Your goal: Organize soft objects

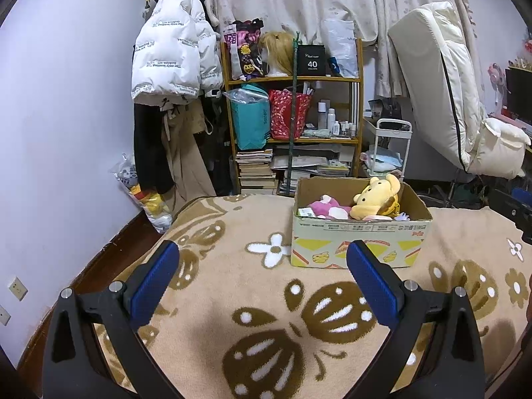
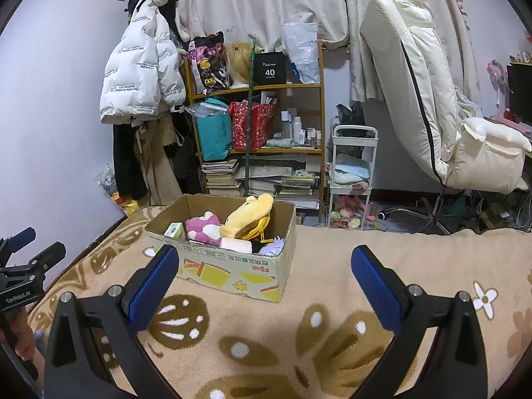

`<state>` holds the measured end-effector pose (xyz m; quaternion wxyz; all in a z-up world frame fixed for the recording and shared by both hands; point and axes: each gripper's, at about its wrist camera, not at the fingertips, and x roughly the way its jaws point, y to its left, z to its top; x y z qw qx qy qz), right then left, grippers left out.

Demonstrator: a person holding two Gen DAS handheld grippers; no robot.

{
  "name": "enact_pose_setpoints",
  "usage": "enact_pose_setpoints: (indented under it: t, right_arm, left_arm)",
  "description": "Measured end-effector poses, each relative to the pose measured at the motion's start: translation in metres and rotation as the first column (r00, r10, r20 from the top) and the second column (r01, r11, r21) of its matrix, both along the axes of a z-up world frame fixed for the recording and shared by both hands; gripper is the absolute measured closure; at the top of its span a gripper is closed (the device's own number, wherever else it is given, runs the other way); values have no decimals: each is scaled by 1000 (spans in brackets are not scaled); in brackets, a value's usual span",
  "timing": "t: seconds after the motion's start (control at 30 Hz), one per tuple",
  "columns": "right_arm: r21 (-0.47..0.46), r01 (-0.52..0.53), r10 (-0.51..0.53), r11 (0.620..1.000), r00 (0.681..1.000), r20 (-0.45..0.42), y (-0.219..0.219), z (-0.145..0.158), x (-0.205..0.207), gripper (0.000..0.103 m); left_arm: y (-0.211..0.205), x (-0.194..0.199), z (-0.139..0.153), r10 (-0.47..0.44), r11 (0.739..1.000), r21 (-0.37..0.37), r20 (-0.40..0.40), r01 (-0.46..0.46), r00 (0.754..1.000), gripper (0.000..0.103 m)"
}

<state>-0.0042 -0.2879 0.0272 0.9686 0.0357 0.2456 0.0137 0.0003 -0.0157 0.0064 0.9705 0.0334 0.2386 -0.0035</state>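
Box (image 1: 360, 232) is the landmark — open cardboard carton sitting on the beige blanket (image 1: 232, 286) with brown butterfly and white flower print. Soft toys are all inside it: yellow plush (image 1: 375, 199) piled highest toward the back-right, head above the rim; pink plush (image 1: 327, 207) just left of it, touching; a green-and-white pack (image 2: 174, 231) in the left corner; a white block (image 2: 236, 244) and a lilac plush (image 2: 272, 246) against the near wall, seen from the right wrist view. Left gripper (image 1: 262, 256) hovers over the blanket in front of and left of the box, fingers spread wide, blue pads (image 1: 153, 282) holding nothing. Right gripper (image 2: 264, 259) sits in front of and right of the box, also wide open and empty — its left pad overlaps the box's near corner in view; contact cannot be told. From the right wrist view the left gripper shows at the far left edge, well left of the box, with part of a hand (image 2: 23, 342) below it. Behind the box: a shelf (image 1: 292, 79) crammed with bags and books, a white jacket (image 1: 173, 46) hanging left of it, a white chair (image 2: 432, 93) to the right.
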Motion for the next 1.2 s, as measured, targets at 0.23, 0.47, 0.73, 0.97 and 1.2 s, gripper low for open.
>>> enact_pose_setpoints:
  t: [0.23,0.47,0.73,0.97,1.2]
  right_arm:
    - [1,0,0,1000,1000,-1,1,0,0,0]
    - [14,-4,4,1000,1000,-4,-1,0,1,0]
    - [11,1,-1,1000,1000,-4,0,-5,2,0]
    - [11,2,-2,1000,1000,-4,1,-6,2,0]
    - [12,1,-1,1000,1000,-5,1,-6,2,0]
  left_arm:
    - [1,2,-2,-5,1000,-1,0,5,1000,3]
    - [0,-2,-3,-10,1000,-4,3,10,1000,3]
    - [-3,-6,-1,-20,1000,6,11,20,1000,3]
    - [-3,-6,-1,-22,1000,4,9,22,1000,3]
    - [-8,-6,-3,-34,999,18,-3,34,999,3]
